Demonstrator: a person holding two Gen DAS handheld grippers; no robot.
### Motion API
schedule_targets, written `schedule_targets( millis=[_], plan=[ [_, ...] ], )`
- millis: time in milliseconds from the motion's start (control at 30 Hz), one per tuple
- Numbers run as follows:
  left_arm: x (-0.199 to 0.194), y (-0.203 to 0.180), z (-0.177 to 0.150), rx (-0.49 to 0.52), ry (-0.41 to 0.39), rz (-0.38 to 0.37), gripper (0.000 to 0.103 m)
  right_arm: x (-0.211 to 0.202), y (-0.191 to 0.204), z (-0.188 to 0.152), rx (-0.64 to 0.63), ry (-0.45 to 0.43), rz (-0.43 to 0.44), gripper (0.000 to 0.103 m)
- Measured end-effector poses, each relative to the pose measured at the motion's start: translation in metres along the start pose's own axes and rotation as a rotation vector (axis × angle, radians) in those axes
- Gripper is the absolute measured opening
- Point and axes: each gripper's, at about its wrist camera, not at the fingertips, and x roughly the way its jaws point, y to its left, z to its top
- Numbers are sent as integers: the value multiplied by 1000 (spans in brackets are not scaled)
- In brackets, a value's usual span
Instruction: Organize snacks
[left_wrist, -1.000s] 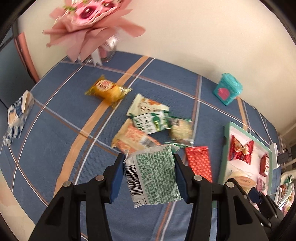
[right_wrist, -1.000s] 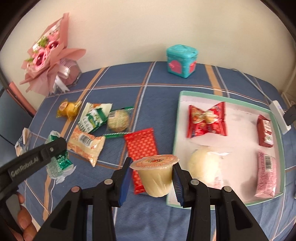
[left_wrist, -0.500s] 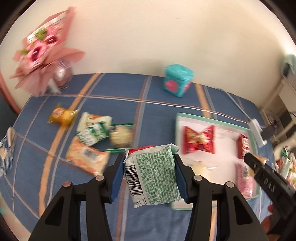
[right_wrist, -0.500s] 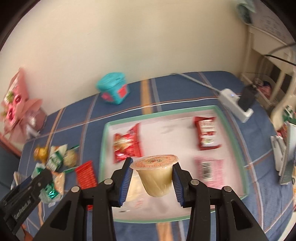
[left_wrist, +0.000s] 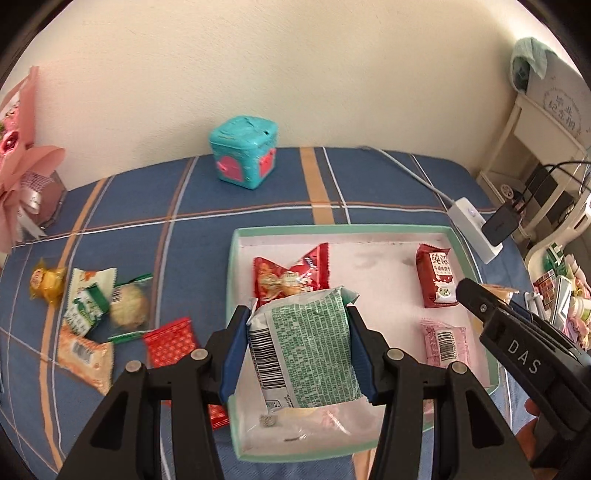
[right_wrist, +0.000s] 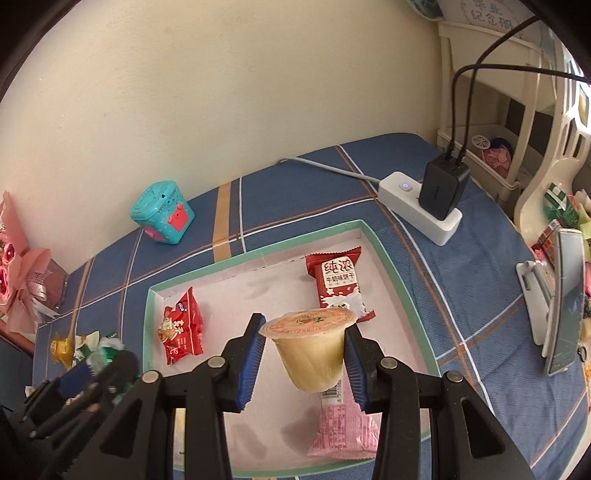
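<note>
My left gripper (left_wrist: 299, 347) is shut on a green-and-white snack packet (left_wrist: 306, 343) and holds it above the near left part of the green-rimmed tray (left_wrist: 340, 230). My right gripper (right_wrist: 306, 354) is shut on a yellow jelly cup (right_wrist: 312, 350) above the tray (right_wrist: 258, 253). In the tray lie a red candy-shaped packet (left_wrist: 290, 275), a dark red biscuit packet (left_wrist: 436, 275) and a pink packet (left_wrist: 445, 341). Several loose snacks lie on the blue cloth left of the tray, among them a red packet (left_wrist: 171, 339) and an orange packet (left_wrist: 85, 354).
A teal box (left_wrist: 243, 157) stands at the back by the wall. A pink bouquet (left_wrist: 22, 173) is at the far left. A white power strip with a black charger (right_wrist: 432, 206) lies right of the tray. A phone on a stand (right_wrist: 557, 299) is at the right edge.
Both grippers have swung right, from over the loose snacks to over the tray. Each still holds its snack.
</note>
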Motion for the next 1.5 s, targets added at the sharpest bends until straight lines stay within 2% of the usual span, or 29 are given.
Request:
schedule_targets(
  millis=[200, 600, 1167, 1500],
  plan=[
    [29, -12, 2, 21, 28, -26, 53, 27, 0, 2, 8, 37, 8, 44],
    [48, -23, 3, 56, 38, -63, 53, 48, 3, 1, 10, 61, 22, 44],
    [53, -30, 1, 88, 37, -63, 53, 55, 3, -2, 18, 98, 33, 45],
    [45, -26, 4, 57, 45, -106, 53, 43, 9, 2, -6, 79, 34, 45]
  ],
)
